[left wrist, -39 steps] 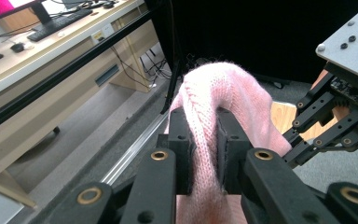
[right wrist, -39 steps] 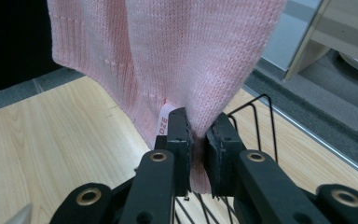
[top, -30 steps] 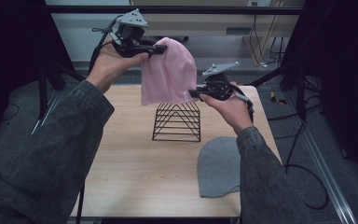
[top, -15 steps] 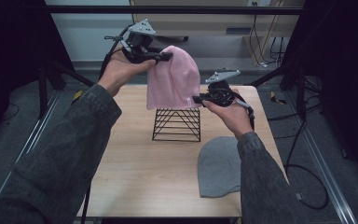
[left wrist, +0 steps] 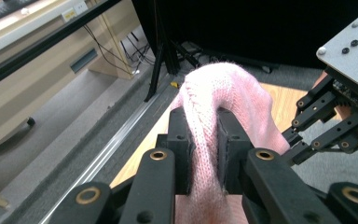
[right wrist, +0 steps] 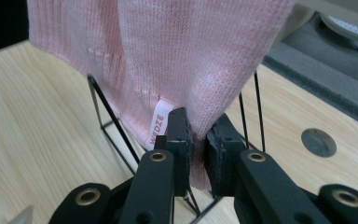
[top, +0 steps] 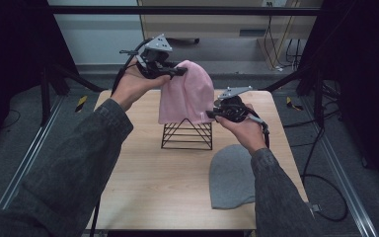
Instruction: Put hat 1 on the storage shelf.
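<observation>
With the left gripper [top: 180, 72] pinching the pink beanie's [top: 187, 94] crown and the right gripper [top: 212, 114] clamping its hem, the knit may snag on the wire rack's [top: 187, 136] peak and tip it toward the near grey beanie [top: 232, 175]

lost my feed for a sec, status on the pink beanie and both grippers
Left gripper shut on pink beanie crown; right gripper shut on its hem. Beanie hangs over black wire rack. Grey beanie flat on table, clear of rack.
</observation>
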The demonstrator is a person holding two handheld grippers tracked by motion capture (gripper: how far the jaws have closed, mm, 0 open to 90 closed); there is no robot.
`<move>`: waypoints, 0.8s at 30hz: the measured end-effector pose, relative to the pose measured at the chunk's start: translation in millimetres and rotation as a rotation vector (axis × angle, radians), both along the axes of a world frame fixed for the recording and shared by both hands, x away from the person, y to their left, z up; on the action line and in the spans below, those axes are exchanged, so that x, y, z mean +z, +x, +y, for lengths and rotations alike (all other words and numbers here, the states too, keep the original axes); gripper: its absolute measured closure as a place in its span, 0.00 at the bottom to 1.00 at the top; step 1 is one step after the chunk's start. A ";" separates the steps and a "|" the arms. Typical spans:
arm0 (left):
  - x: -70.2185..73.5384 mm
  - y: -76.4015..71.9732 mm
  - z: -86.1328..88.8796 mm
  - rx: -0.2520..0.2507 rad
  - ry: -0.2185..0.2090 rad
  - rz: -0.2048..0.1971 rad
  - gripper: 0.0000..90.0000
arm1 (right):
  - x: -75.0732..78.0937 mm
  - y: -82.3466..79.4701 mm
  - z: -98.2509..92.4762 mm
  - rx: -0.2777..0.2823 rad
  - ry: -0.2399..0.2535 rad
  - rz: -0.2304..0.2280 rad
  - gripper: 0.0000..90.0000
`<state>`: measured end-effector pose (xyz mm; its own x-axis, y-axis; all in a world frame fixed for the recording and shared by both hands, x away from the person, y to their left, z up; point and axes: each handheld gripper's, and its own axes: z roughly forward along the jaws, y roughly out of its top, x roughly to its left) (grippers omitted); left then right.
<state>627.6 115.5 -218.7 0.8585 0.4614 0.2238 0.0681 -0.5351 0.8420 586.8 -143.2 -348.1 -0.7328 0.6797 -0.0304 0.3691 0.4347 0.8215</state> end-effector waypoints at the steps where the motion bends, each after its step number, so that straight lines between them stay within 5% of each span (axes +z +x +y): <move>1: -3.6 -2.2 -2.2 -0.001 0.005 0.003 0.87 | -1.5 -0.3 -0.2 0.000 -0.011 -0.001 0.90; 7: -14.2 -7.8 -7.3 -0.008 0.025 0.007 0.87 | -12.9 -0.7 -2.5 -0.006 -0.020 0.026 0.87; 16: -36.6 -15.2 -12.4 -0.008 0.027 0.027 0.87 | -21.3 -7.3 -13.1 -0.044 -0.041 0.058 0.56; 24: -55.5 -19.4 -11.8 -0.006 0.039 0.050 0.87 | -21.4 -15.6 -34.7 -0.114 -0.058 0.053 0.46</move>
<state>608.3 103.7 -274.1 0.8718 0.4481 0.1982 0.1063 -0.5678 0.8162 571.2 -177.9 -369.5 -0.6525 0.7570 -0.0356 0.4610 0.4338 0.7741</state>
